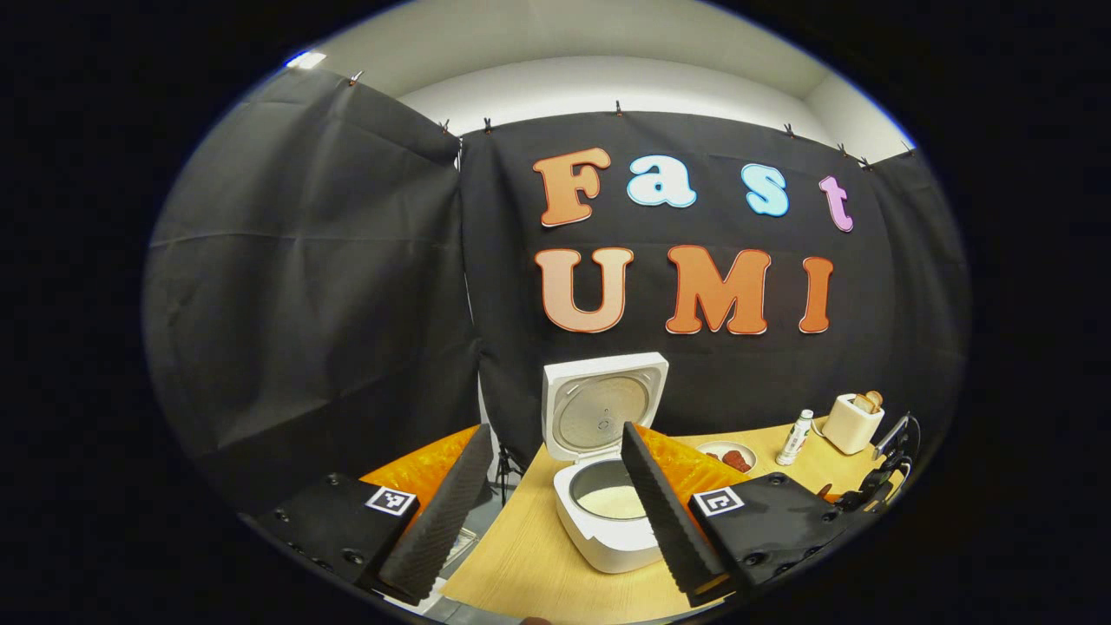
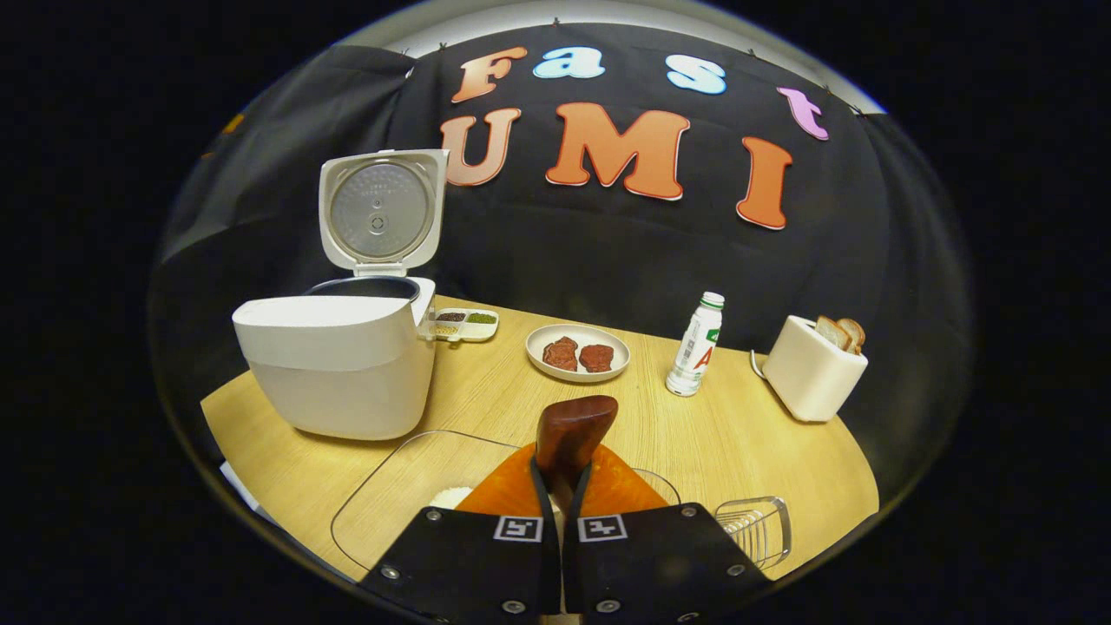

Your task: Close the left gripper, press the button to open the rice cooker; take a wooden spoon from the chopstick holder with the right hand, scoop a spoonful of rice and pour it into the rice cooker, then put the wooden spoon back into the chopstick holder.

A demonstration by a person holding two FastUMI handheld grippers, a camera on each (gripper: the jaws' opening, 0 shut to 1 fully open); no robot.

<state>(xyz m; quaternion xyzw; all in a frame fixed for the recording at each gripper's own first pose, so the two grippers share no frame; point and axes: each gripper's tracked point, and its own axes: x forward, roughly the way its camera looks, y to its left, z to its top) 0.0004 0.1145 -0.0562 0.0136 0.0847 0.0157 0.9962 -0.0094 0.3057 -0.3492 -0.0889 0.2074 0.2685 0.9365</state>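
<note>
The right hand-held gripper point(image 2: 564, 486) is pinching the wooden spoon point(image 2: 573, 434), whose long axis runs forward along the fingers, the bowl end out ahead above the clear rice container point(image 2: 382, 495). From that spoon the rice cooker point(image 2: 338, 365) lies ahead and to the left on the desk point(image 2: 746, 451), lid up, so I judge the carry goes leftward. The left hand-held gripper point(image 1: 547, 512) hangs spread just before the open pot.
</note>
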